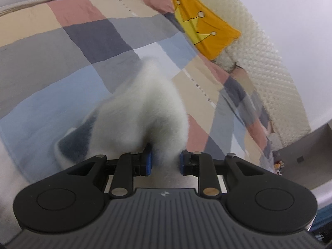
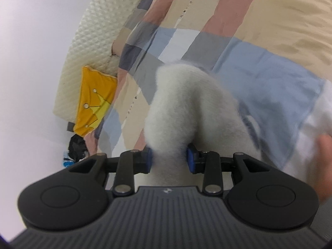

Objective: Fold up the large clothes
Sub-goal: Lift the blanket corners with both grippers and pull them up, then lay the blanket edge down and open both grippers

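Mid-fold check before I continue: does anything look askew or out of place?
Yes: the fluffy white garment is bunched into a thick wad between each gripper's fingers rather than held by a flat edge. Also, the checked bedcover is rumpled near the cream headboard.

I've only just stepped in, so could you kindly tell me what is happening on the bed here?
A person is working with two handheld grippers on a fluffy white fleece garment over a bed with a patchwork quilt of pastel squares. The left gripper and the right gripper each pinch a bunched part of the fleece between blue pads. An orange-yellow cushion with a crown drawing leans against the cream quilted headboard. No finished fold shows yet.
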